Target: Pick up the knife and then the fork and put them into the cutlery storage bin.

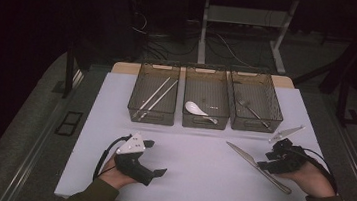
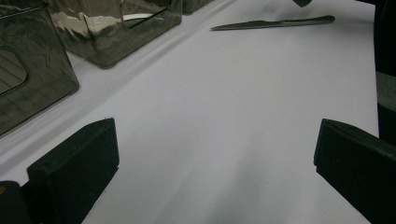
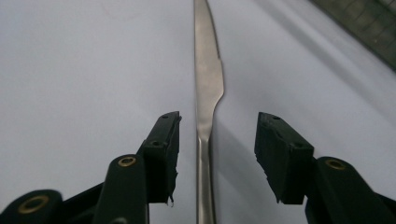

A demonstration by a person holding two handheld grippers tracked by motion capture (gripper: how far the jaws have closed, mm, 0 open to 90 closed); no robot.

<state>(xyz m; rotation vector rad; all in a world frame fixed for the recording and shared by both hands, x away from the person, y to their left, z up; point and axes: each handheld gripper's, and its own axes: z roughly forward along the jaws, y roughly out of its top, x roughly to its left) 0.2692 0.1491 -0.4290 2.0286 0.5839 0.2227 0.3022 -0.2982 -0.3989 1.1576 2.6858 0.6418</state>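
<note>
White worktop [image 1: 194, 172] under dim light; knife [image 1: 258, 167] lies flat near its right edge, handle between the spread jaws of the right hand-held gripper [image 3: 218, 140], lined up for a grab I'd guess; left hand-held gripper [image 2: 215, 154] rests released, holding nothing; three bins behind: chopsticks [image 1: 156, 96], spoon [image 1: 196, 109], fork [image 1: 253, 110].

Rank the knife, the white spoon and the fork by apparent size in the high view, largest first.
1. knife, clearly the longest, though nearest the camera.
2. fork and white spoon: about alike; the farther fork looks slightly longer, the spoon's bowl wider, so I won't rank them.
</note>
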